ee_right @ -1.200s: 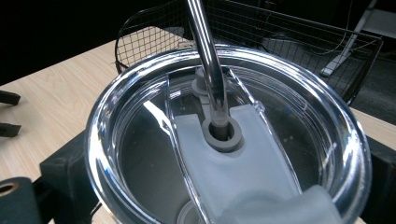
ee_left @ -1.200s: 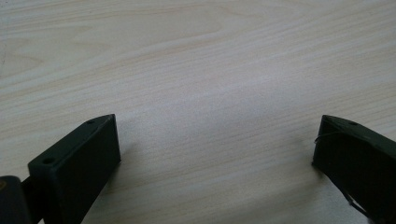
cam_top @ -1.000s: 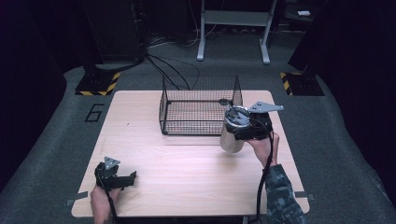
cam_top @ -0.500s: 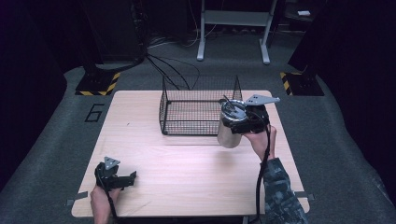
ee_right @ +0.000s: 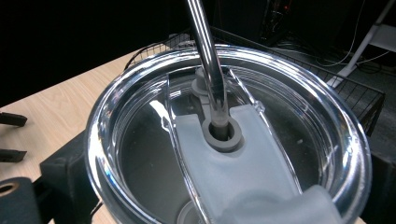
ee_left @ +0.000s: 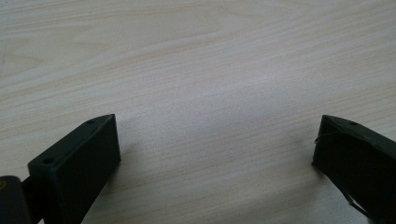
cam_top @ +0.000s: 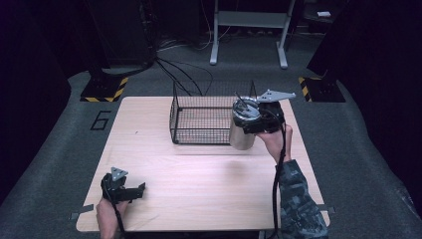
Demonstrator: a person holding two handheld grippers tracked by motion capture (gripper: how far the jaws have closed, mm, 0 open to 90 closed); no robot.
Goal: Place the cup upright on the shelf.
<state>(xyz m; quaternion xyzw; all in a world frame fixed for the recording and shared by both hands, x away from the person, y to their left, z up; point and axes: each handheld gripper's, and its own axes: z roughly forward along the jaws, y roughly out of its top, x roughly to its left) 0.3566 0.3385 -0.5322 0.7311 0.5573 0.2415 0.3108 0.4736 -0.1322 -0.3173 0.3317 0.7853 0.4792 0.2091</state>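
Note:
A steel tumbler (cam_top: 242, 135) with a clear lid (ee_right: 140, 154) and a metal straw (ee_right: 205, 56) hangs in the air at the right front corner of the black wire basket (cam_top: 199, 133). My right gripper (cam_top: 250, 122) is shut on it just under the lid, with black jaws on both sides of the rim in the right gripper view. Down at the table's near left corner my left gripper (cam_top: 133, 191) rests low over the wood. It stands open (ee_left: 215, 144) with nothing between its jaws.
The basket stands at the back middle of the wooden table (cam_top: 199, 179) and looks empty. In the right gripper view the left gripper's jaws (ee_right: 10, 136) show far off at the left edge. Dark floor, cables and a stand lie beyond the table.
My right gripper has carried the tumbler up and a little farther back, closer to the basket's right corner. The left gripper has stayed put.

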